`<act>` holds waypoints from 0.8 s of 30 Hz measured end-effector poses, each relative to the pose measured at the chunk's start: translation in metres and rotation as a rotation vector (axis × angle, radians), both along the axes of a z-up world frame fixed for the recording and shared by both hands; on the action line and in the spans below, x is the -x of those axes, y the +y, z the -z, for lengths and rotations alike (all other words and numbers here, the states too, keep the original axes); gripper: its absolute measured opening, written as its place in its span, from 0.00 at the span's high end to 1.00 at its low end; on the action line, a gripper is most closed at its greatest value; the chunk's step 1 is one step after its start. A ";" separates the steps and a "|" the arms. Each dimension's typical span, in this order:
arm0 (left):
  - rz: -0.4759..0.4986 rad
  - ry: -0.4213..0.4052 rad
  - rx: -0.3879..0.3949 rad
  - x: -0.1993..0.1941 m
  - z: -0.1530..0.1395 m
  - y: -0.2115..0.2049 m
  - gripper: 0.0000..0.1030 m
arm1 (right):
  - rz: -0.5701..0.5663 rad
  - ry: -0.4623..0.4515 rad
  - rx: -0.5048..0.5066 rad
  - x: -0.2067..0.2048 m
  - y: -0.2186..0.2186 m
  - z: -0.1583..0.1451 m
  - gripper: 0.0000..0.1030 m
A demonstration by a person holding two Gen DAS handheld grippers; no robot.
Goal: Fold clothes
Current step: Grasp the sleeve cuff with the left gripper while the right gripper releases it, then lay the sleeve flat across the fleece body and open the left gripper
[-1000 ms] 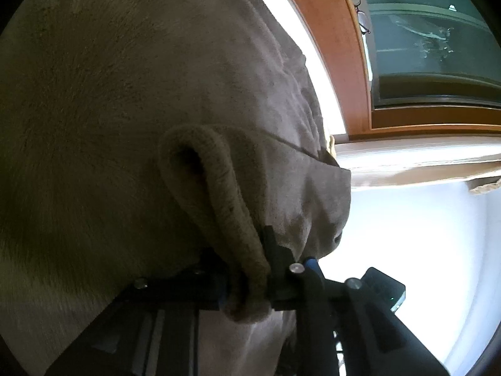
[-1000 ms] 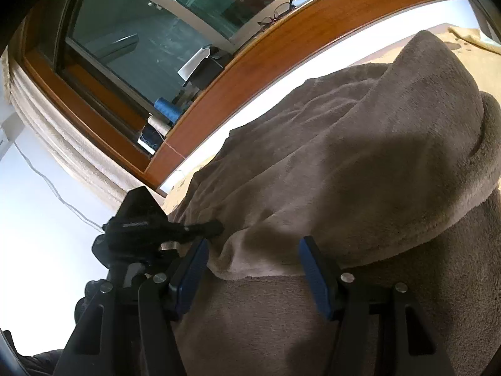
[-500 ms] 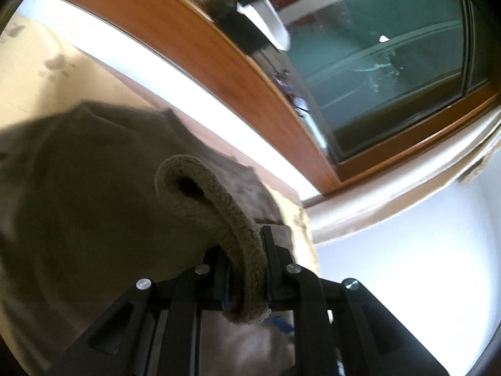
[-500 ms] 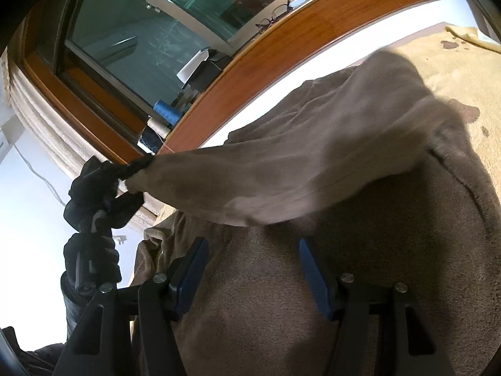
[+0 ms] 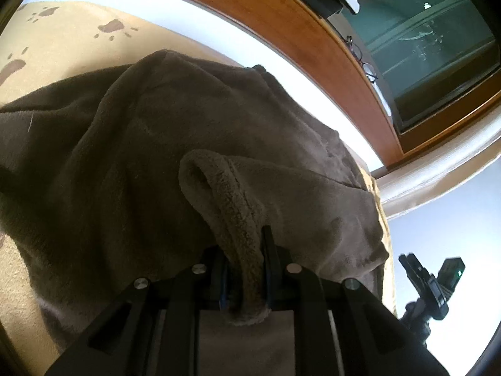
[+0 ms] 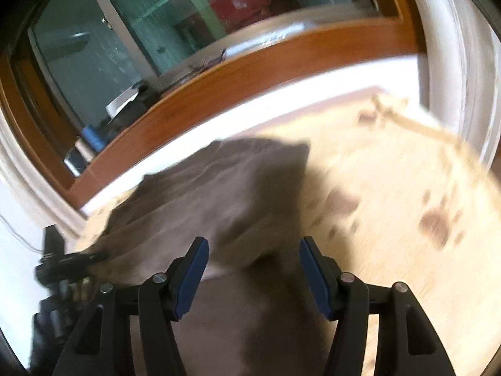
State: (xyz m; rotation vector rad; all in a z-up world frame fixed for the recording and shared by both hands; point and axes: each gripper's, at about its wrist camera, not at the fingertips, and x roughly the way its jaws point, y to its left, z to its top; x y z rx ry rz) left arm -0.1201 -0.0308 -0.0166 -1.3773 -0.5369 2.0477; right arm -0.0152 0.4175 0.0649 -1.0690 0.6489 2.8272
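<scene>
A grey-brown fleece garment (image 5: 162, 144) lies bunched on a cream blanket with brown paw prints (image 5: 62, 37). My left gripper (image 5: 244, 269) is shut on a rolled hem of the garment, which loops up between the jaws. In the right wrist view the garment (image 6: 219, 194) lies ahead and under my right gripper (image 6: 252, 269), which is open and empty above it. The left gripper (image 6: 72, 260) shows there at the garment's left edge. The right view is blurred by motion.
A wooden window frame (image 5: 313, 28) and white sill (image 5: 219, 28) run behind the bed. Glasses (image 5: 363, 62) and small items (image 6: 90, 138) sit on the ledge. The paw-print blanket (image 6: 407, 206) spreads to the right. The right gripper (image 5: 432, 279) shows low right.
My left gripper has lowered the hem it holds, so the garment has dropped from stretched in the air to bunched on the blanket. My right gripper has swung right, still open.
</scene>
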 end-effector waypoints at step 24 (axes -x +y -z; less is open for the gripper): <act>-0.058 0.168 0.162 0.003 -0.041 -0.004 0.24 | -0.239 -0.186 -0.362 0.066 -0.057 0.023 0.39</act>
